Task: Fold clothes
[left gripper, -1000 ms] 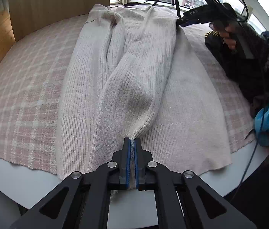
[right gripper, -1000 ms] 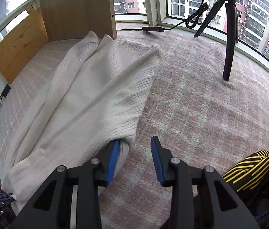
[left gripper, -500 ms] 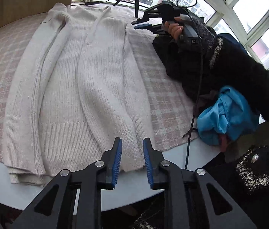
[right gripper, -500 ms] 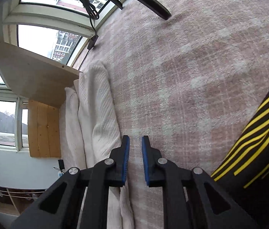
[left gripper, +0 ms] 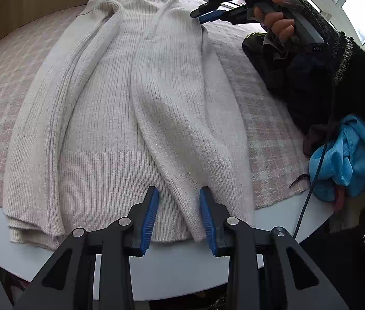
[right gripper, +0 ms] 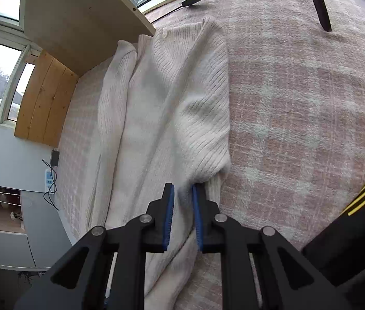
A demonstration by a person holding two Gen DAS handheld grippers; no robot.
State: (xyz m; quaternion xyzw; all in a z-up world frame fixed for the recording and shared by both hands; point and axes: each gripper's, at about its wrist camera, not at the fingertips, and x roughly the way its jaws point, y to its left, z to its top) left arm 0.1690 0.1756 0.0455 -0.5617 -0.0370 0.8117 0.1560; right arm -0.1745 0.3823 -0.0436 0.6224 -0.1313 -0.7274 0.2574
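Note:
A cream ribbed sweater [left gripper: 110,103] lies lengthwise on a pink plaid cloth [left gripper: 260,103], both sleeves folded onto its body. My left gripper [left gripper: 180,193] hangs over the near hem. Its jaws are closing and straddle the cuff of the right sleeve [left gripper: 182,129], with the pads clear of it. A hand [left gripper: 275,20] holds my right gripper [left gripper: 200,15] above the far right shoulder. In the right wrist view the right gripper [right gripper: 183,188] has only a narrow gap. The sweater [right gripper: 182,90] has its folded edge at the tips, and nothing is pinched.
The cloth covers a round white table [left gripper: 182,266]. Dark garments [left gripper: 298,77] and a blue one [left gripper: 345,160] are piled at the right edge. A black garment with yellow stripes [right gripper: 363,193] lies near the right gripper. A tripod leg [right gripper: 317,5] and a wooden board [right gripper: 79,20] stand at the far side.
The left gripper let go of the sleeve cuff and opened; the sleeve now lies flat on the body. The right gripper narrowed, swung off over the cloth and came back to the shoulder fold.

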